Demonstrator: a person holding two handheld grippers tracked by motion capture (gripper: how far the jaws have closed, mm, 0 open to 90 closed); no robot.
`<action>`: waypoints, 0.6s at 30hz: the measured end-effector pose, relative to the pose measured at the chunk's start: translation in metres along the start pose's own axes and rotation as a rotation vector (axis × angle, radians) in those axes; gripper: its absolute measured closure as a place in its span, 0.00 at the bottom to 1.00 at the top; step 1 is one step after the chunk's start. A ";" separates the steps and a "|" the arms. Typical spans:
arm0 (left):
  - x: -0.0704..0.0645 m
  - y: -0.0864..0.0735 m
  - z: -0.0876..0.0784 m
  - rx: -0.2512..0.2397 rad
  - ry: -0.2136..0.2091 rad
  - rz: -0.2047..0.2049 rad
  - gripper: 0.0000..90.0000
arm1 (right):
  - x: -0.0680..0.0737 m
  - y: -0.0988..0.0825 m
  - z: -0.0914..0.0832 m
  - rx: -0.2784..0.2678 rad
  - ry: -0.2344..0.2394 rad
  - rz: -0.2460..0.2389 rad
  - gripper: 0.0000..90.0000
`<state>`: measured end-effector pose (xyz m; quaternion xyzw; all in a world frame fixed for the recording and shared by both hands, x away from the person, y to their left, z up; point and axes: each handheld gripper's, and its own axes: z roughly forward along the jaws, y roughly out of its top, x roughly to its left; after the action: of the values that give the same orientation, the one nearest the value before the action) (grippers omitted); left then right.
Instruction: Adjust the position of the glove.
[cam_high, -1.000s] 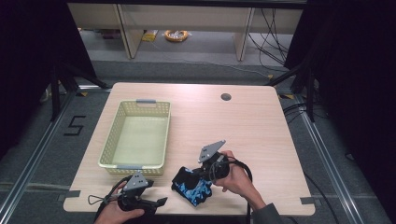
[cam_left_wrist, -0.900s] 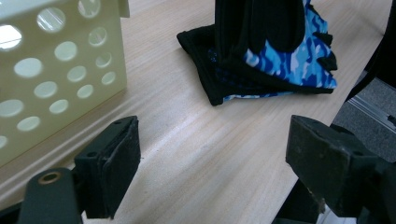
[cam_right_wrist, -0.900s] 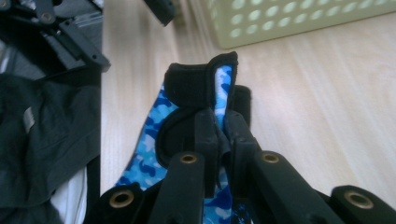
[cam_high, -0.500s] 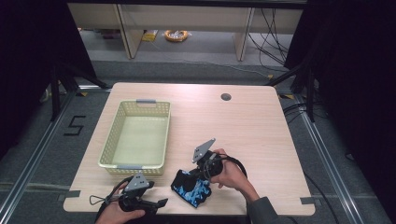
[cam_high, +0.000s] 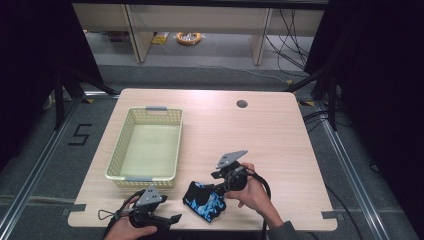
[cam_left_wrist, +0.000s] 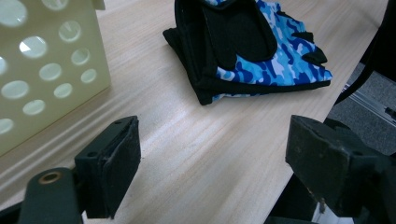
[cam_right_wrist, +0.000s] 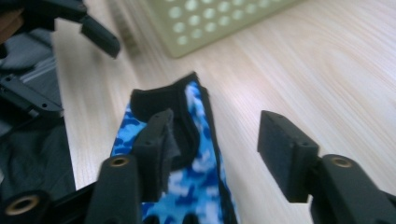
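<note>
Glove near the table's front edge, under the just-opening, spread right tool; left tool spread.

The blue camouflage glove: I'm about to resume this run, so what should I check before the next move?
1. Glove lying flat on the table: ok.
2. Right gripper released: ok; its jaws have just been opening, one jaw over the glove, pads not pressing.
3. Left gripper open, nothing between its jaws: ok.
4. Basket has room: ok, nothing inside.
5. Glove away from the table's near edge: not ok, it lies close.
</note>
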<state>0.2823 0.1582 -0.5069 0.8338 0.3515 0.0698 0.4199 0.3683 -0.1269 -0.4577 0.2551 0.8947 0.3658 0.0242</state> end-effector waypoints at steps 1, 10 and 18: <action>0.000 0.001 0.000 0.008 -0.003 -0.005 0.20 | 0.002 -0.003 -0.002 -0.006 -0.009 0.018 0.50; -0.004 0.007 0.005 -0.033 -0.025 0.002 0.19 | 0.021 -0.046 -0.026 -0.083 -0.160 0.234 0.46; -0.005 0.015 0.014 -0.045 -0.034 -0.023 0.21 | 0.032 -0.059 -0.004 -0.083 -0.166 0.291 0.45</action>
<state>0.2920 0.1400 -0.5037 0.8210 0.3523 0.0586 0.4454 0.3136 -0.1503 -0.4899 0.4102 0.8274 0.3796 0.0552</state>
